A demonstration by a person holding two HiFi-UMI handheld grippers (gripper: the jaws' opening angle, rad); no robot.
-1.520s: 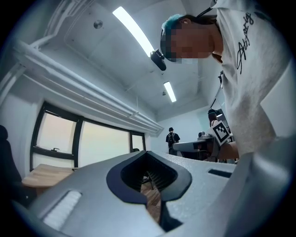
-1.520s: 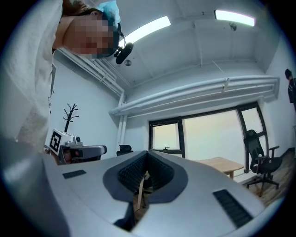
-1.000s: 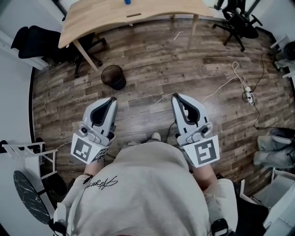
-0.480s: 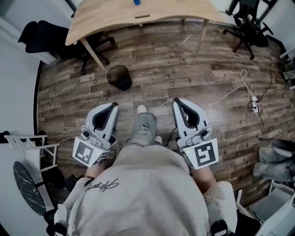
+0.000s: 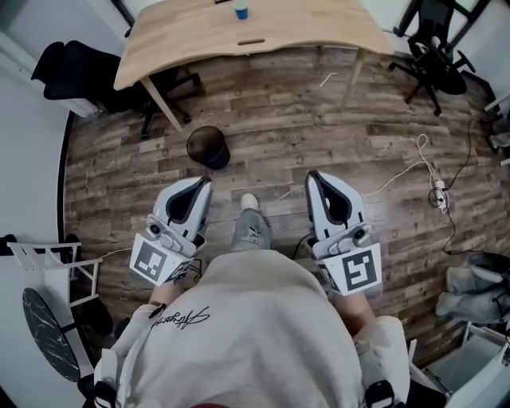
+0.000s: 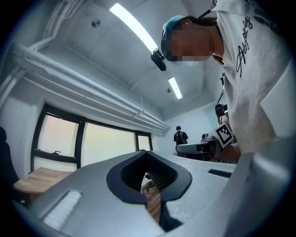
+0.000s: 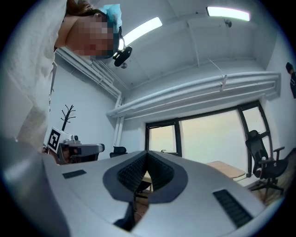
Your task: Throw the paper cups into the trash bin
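Note:
A black mesh trash bin (image 5: 209,147) stands on the wooden floor beside the near leg of a light wooden table (image 5: 263,32). A small blue cup-like object (image 5: 241,11) sits on the table's far edge. My left gripper (image 5: 201,183) is held at waist height, pointing toward the bin and short of it. My right gripper (image 5: 317,177) points the same way, further right. In the left gripper view the left gripper (image 6: 147,153) has its jaws together with nothing between them. The right gripper (image 7: 147,152) looks the same in its own view.
The person's leg and shoe (image 5: 249,215) step between the grippers. Black office chairs stand at the left (image 5: 76,68) and upper right (image 5: 434,48). White cables with a power strip (image 5: 437,187) trail across the floor at right. A white rack (image 5: 48,263) is at the left.
The person has walked forward: the table and the bin sit nearer in the head view, and one leg has swung ahead. Both grippers travelled along, still shut and empty.

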